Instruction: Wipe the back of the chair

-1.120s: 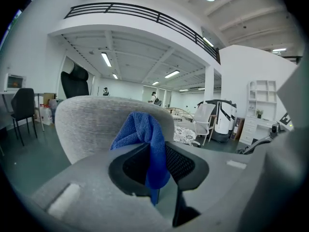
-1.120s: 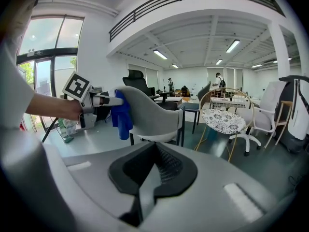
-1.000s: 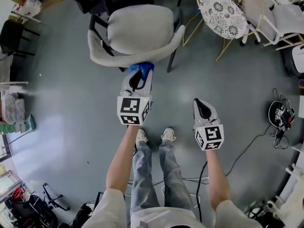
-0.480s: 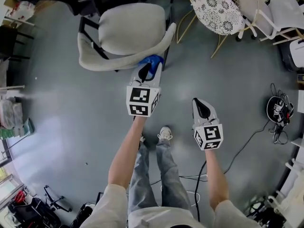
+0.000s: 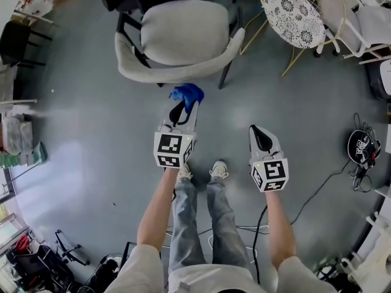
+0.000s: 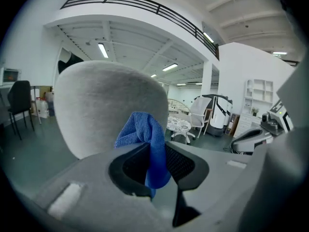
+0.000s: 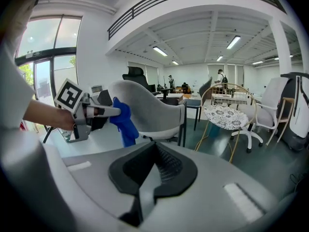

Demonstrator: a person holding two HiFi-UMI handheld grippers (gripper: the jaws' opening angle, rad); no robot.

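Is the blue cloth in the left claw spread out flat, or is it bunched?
Bunched. The blue cloth is pinched between the shut jaws of the left claw and hangs in crumpled folds, not flat.

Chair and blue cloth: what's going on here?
A person stands behind a grey chair with a gripper in each hand. The left gripper is shut on a blue cloth, held up close to the chair's curved back; from above there seems to be a small gap between them. The right gripper hangs off to the side, jaws together and empty.
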